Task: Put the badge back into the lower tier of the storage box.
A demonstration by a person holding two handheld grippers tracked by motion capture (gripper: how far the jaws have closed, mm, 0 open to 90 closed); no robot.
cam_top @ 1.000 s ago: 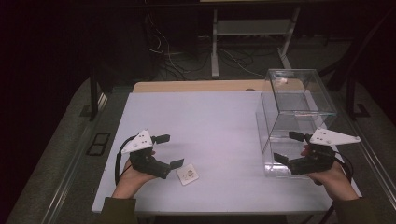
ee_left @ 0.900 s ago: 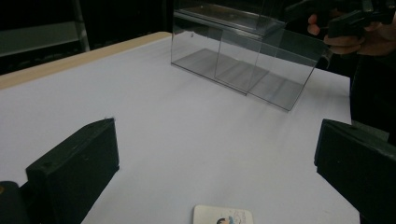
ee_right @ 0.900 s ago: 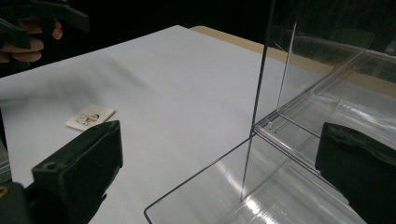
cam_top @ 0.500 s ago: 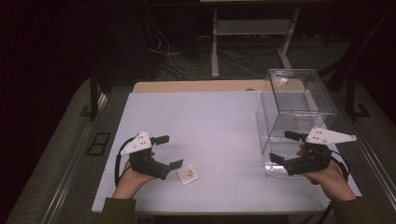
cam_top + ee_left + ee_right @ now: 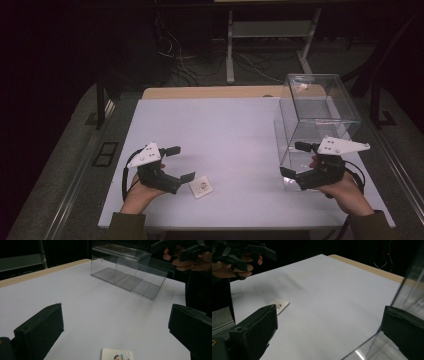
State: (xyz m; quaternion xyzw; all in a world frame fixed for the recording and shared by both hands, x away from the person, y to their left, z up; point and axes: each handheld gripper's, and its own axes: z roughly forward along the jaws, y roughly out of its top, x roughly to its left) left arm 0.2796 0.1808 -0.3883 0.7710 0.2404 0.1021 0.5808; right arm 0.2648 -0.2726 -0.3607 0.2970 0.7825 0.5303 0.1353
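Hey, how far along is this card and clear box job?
Nothing looks done yet: the small white picture card lies on the white table, ungripped. In hand: the left hand-held gripper open beside it, the right hand-held gripper open at the clear plastic box. Gripping remains.

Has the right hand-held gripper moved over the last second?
Yes. The right hand-held gripper slid slightly toward the person and leftward along the clear box, which stayed put.

Pretty dark room overall, most of the light lands on the white table, which has a light wooden strip along its far edge. Behind it there's a white metal rack with loose cables trailing over a grey floor.
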